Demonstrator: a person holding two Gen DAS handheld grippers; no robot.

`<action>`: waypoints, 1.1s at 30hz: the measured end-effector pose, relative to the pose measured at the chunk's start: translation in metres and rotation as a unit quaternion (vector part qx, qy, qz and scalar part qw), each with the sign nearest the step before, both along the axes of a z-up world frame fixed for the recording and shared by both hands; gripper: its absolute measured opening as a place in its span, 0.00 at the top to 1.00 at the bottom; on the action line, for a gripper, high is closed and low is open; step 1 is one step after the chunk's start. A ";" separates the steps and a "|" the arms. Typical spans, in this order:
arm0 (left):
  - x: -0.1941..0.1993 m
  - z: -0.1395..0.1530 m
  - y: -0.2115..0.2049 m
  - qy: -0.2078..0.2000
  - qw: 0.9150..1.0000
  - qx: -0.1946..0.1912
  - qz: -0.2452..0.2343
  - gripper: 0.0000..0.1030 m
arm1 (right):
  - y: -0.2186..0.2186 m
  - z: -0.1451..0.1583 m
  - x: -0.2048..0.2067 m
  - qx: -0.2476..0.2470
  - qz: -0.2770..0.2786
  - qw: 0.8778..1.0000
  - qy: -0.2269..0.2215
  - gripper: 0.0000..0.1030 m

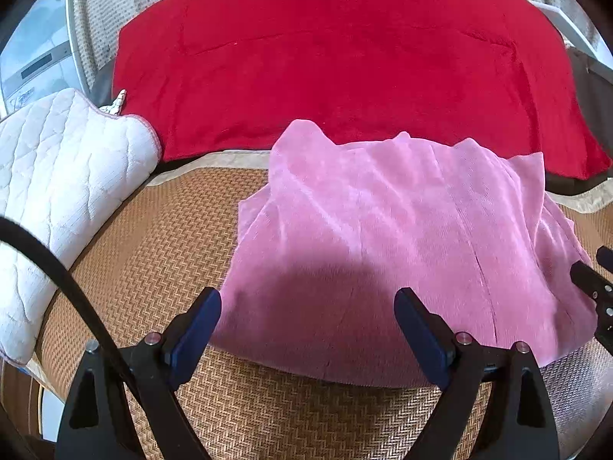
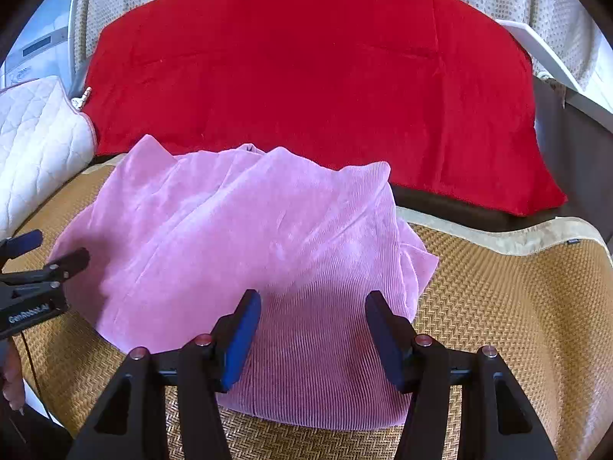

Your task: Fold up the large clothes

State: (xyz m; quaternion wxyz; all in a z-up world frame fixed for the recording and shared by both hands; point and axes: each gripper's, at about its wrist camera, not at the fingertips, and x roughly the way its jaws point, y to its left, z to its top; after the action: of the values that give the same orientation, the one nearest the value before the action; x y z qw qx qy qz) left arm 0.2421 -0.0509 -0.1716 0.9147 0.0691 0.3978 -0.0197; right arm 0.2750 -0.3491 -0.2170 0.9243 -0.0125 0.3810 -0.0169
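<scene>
A folded pink garment (image 1: 383,237) lies on a woven mat (image 1: 153,237) ahead of the left gripper (image 1: 306,306) and right gripper (image 2: 312,306) (both spread wide, holding nothing).

The right gripper (image 2: 312,303) has its jaws spread apart above the near part of the pink garment (image 2: 237,237), which lies bunched on the woven mat (image 2: 509,306). The left gripper (image 2: 57,255) enters from the left edge, jaws parted, at the garment's left margin. A red blanket (image 2: 314,69) lies behind the garment, and a white quilted pillow (image 2: 34,142) sits at far left.
</scene>
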 end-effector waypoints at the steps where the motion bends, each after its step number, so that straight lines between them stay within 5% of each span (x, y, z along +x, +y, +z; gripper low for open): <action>1: 0.000 0.001 0.002 0.000 1.000 -0.002 0.002 0.11 | 0.000 -0.001 0.001 0.001 0.000 1.000 0.002 0.41; 10: 0.000 -0.002 0.027 0.010 0.999 -0.007 0.039 0.11 | -0.006 -0.022 0.012 0.031 0.002 0.998 0.057 0.41; 16: 0.016 -0.034 0.034 0.076 0.996 0.024 0.047 0.11 | -0.014 -0.033 0.014 0.065 0.001 0.995 0.082 0.41; 23: 0.014 -0.018 0.036 0.031 0.998 0.023 0.052 0.11 | -0.032 -0.012 0.006 0.095 -0.020 0.995 0.030 0.41; 29: 0.015 -0.015 0.034 0.019 0.998 0.022 0.055 0.11 | -0.030 -0.038 0.015 0.104 -0.015 0.991 0.088 0.41; 33: 0.011 -0.010 0.033 0.007 0.998 0.023 0.051 0.11 | -0.024 -0.038 0.014 0.089 -0.008 0.993 0.083 0.41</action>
State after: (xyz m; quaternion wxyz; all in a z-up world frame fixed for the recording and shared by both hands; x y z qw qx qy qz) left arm 0.2527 -0.0176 -0.1819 0.9100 0.0694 0.4072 0.0357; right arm 0.2885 -0.3732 -0.2547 0.8870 0.0715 0.4561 0.0108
